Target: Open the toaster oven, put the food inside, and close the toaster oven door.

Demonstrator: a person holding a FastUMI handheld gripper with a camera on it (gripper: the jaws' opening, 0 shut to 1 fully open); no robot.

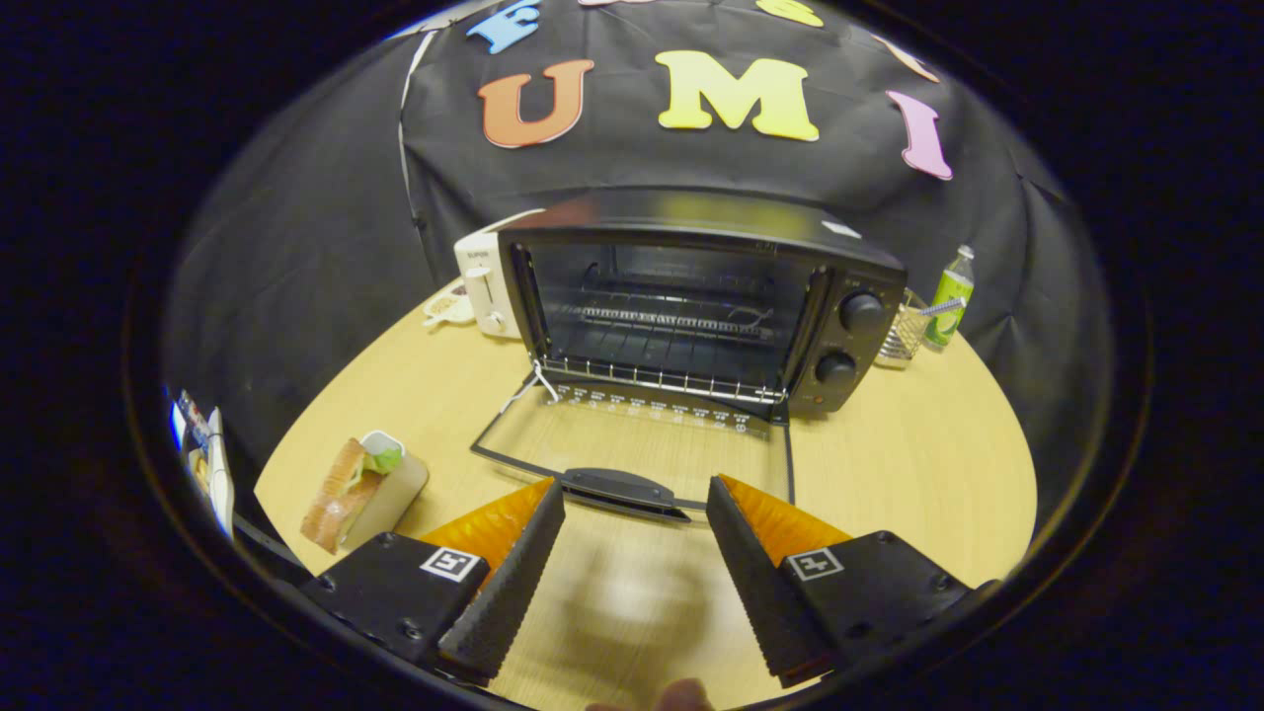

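Tool spread wide, gripping nothing, hovering over the surface. Toaster oven straight ahead, glass door folded flat, its handle just beyond the fingertips. Rack inside bare. Food, a sandwich in its holder, off to the left of the left finger, well apart from the oven. Likely next: swinging left to grasp it. Risks: snagging the low door handle on the way across; squeezing soft bread too hard; tipping the holder.
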